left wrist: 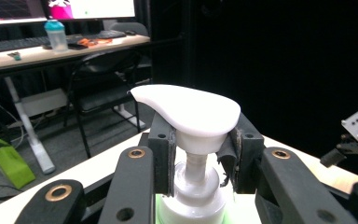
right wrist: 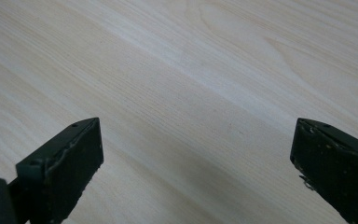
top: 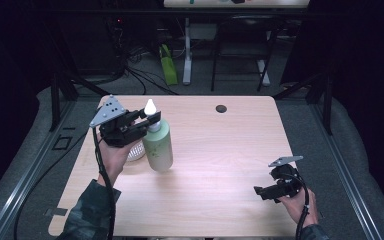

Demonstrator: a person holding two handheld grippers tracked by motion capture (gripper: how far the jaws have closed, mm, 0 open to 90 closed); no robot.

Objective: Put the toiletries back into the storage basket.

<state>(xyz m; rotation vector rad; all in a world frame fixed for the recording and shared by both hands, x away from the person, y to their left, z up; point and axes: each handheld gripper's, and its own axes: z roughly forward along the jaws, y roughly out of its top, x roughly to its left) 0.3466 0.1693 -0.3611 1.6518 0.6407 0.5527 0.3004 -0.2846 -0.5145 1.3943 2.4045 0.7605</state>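
Note:
A pale green pump bottle [top: 157,145] with a white pump head [left wrist: 191,109] stands upright on the left part of the wooden table [top: 220,150]. My left gripper [top: 147,121] is level with the bottle's neck, its jaws shut on the white stem just under the pump head, as the left gripper view [left wrist: 198,144] shows close up. My right gripper [top: 260,191] is low over the table's front right, far from the bottle. Its jaws stand wide open in the right gripper view [right wrist: 196,163], with bare wood between them.
A small whitish ribbed object [top: 136,151] lies on the table behind the bottle, by the left hand. A dark round hole [top: 221,108] marks the table's far middle. Chairs, desk legs and cables stand on the floor beyond the far edge.

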